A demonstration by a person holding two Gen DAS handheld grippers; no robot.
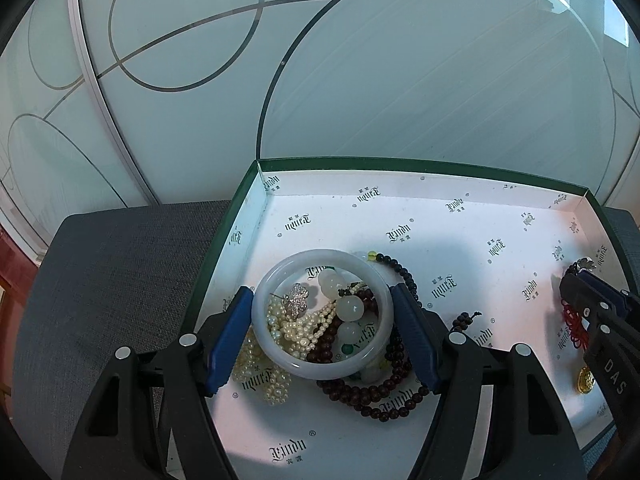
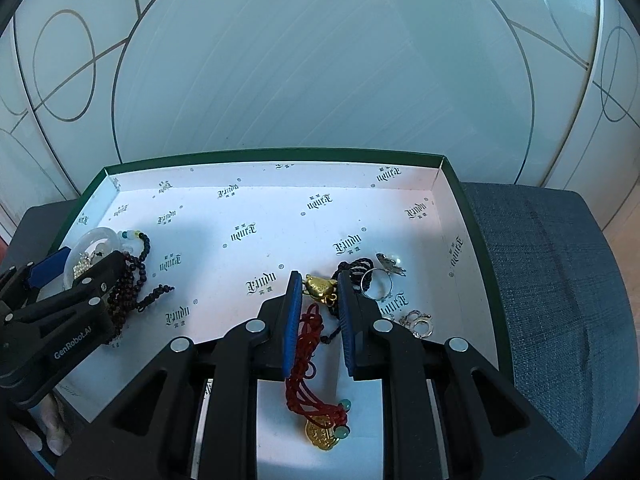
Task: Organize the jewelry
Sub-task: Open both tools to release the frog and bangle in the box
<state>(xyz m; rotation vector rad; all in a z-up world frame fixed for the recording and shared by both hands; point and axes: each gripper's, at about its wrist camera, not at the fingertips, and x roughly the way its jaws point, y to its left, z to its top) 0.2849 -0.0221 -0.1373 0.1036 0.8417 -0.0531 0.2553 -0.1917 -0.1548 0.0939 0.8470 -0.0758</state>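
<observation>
Blue-padded left gripper (image 1: 322, 334) brackets the jade bangle (image 1: 322, 368), pads touching; squeeze evenly. Right gripper (image 2: 320, 312), narrowly parted, straddles the red cord (image 2: 306, 360), seemingly unclamped.

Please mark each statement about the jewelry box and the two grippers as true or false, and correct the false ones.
1. The pale bangle sits between the fingers of the left gripper. True.
2. The box stands on bare wood. False: it stands on grey fabric.
3. The gold charm lies between the tips of the right gripper. True.
4. The pearls lie beside the silver ring. False: they are with the bangle, at the other end.
</observation>
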